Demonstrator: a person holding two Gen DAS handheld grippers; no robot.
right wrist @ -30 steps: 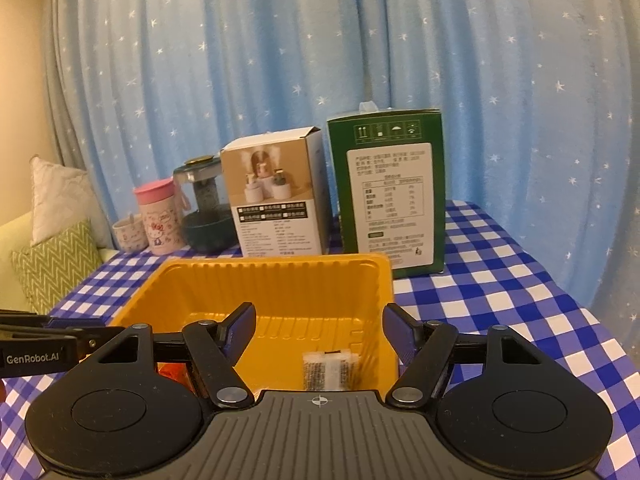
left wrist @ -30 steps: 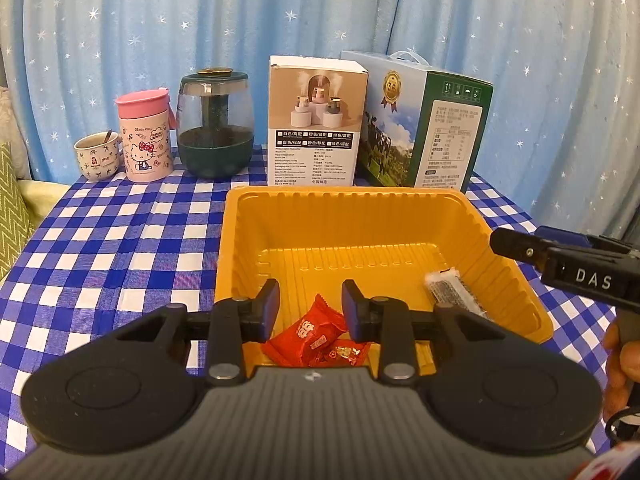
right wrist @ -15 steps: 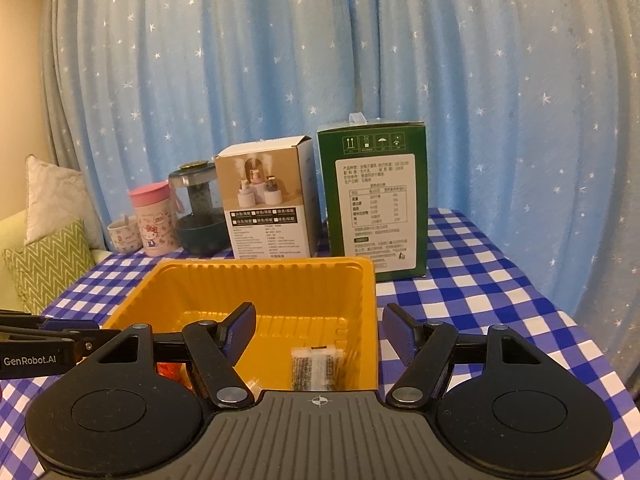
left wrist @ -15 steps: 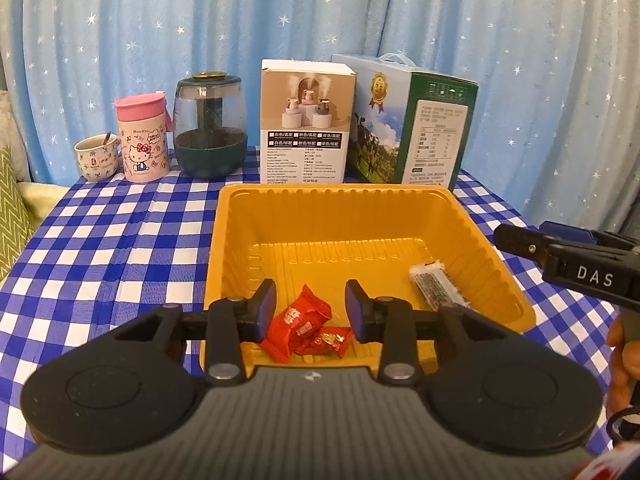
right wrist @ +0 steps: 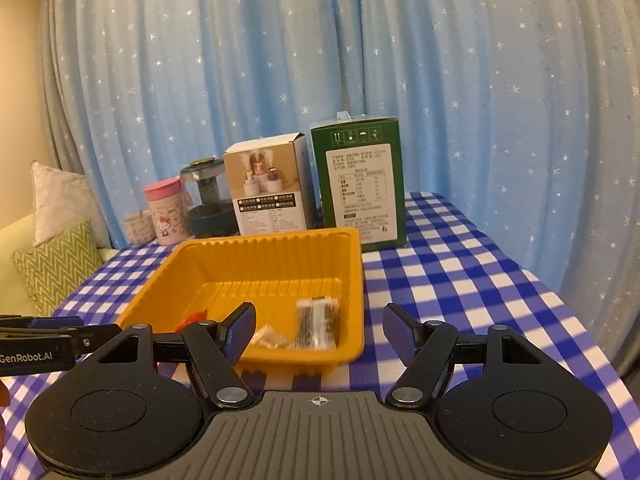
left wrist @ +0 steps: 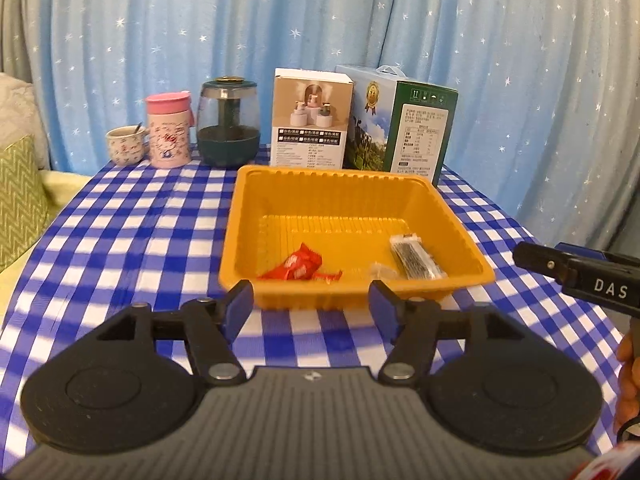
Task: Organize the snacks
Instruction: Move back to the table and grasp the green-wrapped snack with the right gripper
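Your left gripper [left wrist: 311,304] was opening, with nothing between its jaws, and it sat just short of the near wall of the yellow tray [left wrist: 356,292]. Your right gripper [right wrist: 319,330] stood open and empty too, close by the tray's near right corner. The red snack packet [left wrist: 298,267] lay inside the tray at its near left, a small clear-wrapped sweet [left wrist: 380,270] rested by the near wall, and the dark wafer packet [left wrist: 414,258] lay at the near right. The tray itself sat mid-desk, in front of the boxes along the far edge.

This looked like the pull-back after a drop. You did well to let the jaws spread fully before drawing away, so no wrapper clung to a pad. No loose snack was visible on the desk.
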